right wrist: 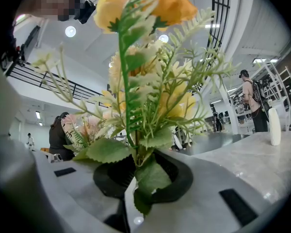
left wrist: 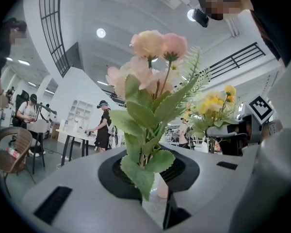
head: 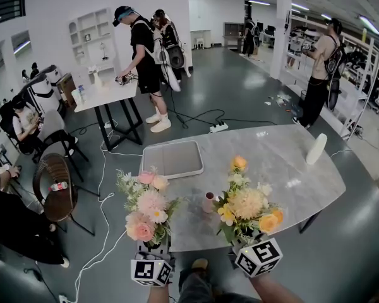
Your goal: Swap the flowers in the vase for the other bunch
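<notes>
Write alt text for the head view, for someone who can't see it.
Seen from above, the left gripper holds a pink bunch of flowers upright and the right gripper holds a yellow bunch, at the near edge of a marble table. A small vase stands between them.

Light is bright and even from ceiling strip lights (head: 259, 2) and round lamps (left wrist: 101, 33), so shadows are faint and only a soft sheen lies on the floor (head: 240, 87) and the marble table (head: 284, 169). All views bow strongly at the edges, and both gripper views sit in a black ring. The pink flowers (left wrist: 157, 47) and yellow flowers (right wrist: 136, 8) look fairly sharp, their nearest leaves soft.
</notes>
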Demonstrator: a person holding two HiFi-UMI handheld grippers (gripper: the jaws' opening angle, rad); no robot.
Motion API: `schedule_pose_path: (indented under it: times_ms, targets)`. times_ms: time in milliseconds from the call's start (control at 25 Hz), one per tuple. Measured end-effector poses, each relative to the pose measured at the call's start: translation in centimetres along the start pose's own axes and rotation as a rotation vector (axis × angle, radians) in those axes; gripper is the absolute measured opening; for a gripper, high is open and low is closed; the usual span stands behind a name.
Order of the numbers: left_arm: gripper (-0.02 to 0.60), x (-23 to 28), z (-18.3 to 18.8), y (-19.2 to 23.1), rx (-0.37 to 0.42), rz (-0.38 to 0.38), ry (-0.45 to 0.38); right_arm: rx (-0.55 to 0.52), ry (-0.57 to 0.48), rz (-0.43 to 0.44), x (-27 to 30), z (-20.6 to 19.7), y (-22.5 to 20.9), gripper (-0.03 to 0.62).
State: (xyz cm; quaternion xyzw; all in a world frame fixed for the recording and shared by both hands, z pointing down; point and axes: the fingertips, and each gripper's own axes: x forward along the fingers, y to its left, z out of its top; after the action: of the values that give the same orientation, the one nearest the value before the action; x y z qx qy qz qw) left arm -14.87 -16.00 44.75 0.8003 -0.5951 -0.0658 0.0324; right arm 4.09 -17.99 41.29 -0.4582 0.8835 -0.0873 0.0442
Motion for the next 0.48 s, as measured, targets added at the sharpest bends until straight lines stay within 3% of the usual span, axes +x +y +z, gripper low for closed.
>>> schedule_pose_path:
  times_ms: [480]
  targets:
    - [0.095,0.0,-1.3,0.1,-0.014,-0.024,0.005,-0.017,-0.077,0.01,2.2,2.0,-1.7,0.077]
